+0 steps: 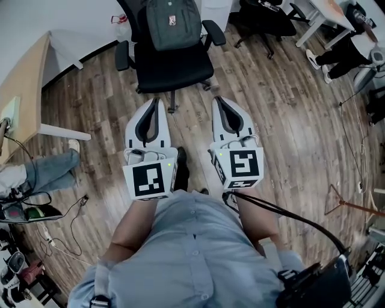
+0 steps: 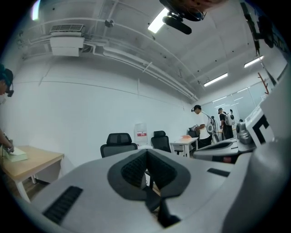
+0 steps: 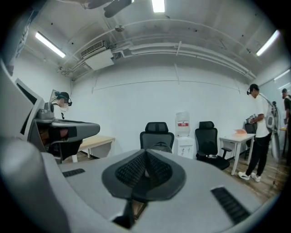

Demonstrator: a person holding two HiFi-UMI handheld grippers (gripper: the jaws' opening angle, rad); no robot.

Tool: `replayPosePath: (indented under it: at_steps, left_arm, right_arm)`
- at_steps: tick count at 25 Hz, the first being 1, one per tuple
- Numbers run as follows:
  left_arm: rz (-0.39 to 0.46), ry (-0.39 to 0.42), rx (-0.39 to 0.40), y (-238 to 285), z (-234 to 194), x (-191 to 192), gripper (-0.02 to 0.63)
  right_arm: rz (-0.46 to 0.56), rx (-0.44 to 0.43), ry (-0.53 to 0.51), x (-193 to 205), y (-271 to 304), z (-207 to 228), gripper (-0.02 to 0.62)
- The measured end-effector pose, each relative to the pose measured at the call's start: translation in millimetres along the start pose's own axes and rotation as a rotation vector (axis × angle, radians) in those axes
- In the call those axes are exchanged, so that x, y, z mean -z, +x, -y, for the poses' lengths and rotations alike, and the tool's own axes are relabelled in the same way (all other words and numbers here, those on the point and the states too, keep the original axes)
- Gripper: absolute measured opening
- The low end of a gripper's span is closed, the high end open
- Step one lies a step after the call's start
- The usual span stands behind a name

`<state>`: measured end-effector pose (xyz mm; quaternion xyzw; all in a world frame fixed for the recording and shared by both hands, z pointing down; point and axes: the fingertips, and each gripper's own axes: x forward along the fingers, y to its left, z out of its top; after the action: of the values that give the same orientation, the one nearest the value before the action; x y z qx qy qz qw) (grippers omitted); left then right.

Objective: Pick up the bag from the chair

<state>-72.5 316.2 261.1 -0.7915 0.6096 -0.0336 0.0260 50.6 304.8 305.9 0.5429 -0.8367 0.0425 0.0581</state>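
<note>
A grey backpack (image 1: 173,24) rests on the seat of a black office chair (image 1: 171,66) at the top middle of the head view. My left gripper (image 1: 157,102) and right gripper (image 1: 217,100) are held side by side over the wood floor, just short of the chair's base and pointing at it. Both are shut with nothing between their jaws. In the left gripper view the dark pads (image 2: 136,166) meet, and the chair (image 2: 119,140) stands beyond. In the right gripper view the pads (image 3: 157,169) also meet, and the backpack's top (image 3: 160,145) peeks over them.
A wooden desk (image 1: 24,90) stands at the left with a seated person's legs (image 1: 51,171) beside it. Another black chair (image 1: 264,18) and a person's legs (image 1: 340,57) are at the top right. Cables (image 1: 72,222) lie on the floor at the left. A water dispenser (image 3: 183,127) stands by the wall.
</note>
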Motion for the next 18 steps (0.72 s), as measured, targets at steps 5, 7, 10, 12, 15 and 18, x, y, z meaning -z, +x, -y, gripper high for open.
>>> replayPosePath:
  at_steps: [5, 7, 10, 12, 15, 18]
  left_arm:
    - [0.008, 0.032, 0.016, 67, -46, -1, 0.002]
    - [0.022, 0.034, 0.014, 86, -54, -4, 0.003]
    - [0.054, 0.010, 0.014, 113, -64, -13, 0.003]
    - [0.066, 0.019, 0.015, 128, -71, -15, 0.002]
    - [0.075, 0.030, 0.008, 142, -79, -14, 0.002]
    - [0.067, 0.039, 0.012, 149, -78, -12, 0.003]
  right_arm:
    - [0.011, 0.017, -0.012, -20, 78, 14, 0.002]
    - [0.029, 0.024, -0.017, -28, 98, 22, 0.002]
    - [0.048, 0.029, -0.025, -37, 125, 30, 0.002]
    - [0.061, 0.032, -0.026, -43, 139, 34, 0.002]
    - [0.073, 0.036, -0.032, -47, 151, 39, 0.002]
    - [0.073, 0.041, -0.029, -48, 155, 46, 0.002]
